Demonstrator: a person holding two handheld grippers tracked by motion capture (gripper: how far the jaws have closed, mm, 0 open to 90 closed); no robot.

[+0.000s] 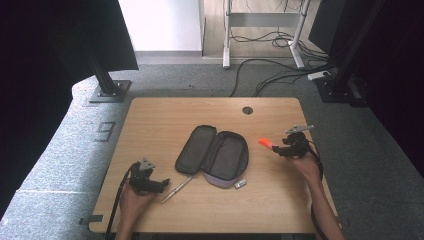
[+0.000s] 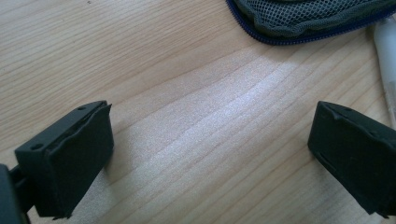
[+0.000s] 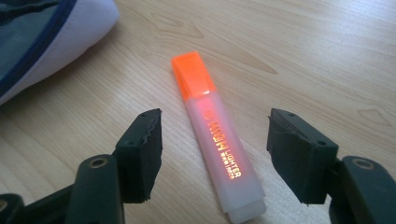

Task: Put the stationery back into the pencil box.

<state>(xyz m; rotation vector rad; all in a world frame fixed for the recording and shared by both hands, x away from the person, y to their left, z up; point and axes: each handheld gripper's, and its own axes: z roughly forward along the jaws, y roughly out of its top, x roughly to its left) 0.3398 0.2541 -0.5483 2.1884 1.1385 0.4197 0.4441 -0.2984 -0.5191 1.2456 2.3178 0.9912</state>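
Observation:
An orange highlighter point(image 3: 215, 140) with a frosted barrel lies flat on the wooden table point(image 1: 165, 115), to the right of an open dark pencil case point(image 1: 212, 152). My right gripper point(image 3: 215, 128) straddles the barrel, one jaw on each side, with a gap between each pad and the marker. In the high view the highlighter's orange cap point(image 1: 265, 143) pokes out to the left of the right gripper point(image 1: 281, 149). My left gripper point(image 1: 162, 183) rests at the front left, open over bare wood point(image 2: 210, 135), just short of the case's edge point(image 2: 303, 18).
A pale pen point(image 1: 177, 189) lies between the left gripper and the case; its tip shows at the edge of the left gripper view point(image 2: 385, 56). A small silver item point(image 1: 240, 184) sits beside the case's front. A cable hole point(image 1: 247, 110) is at the table's far edge.

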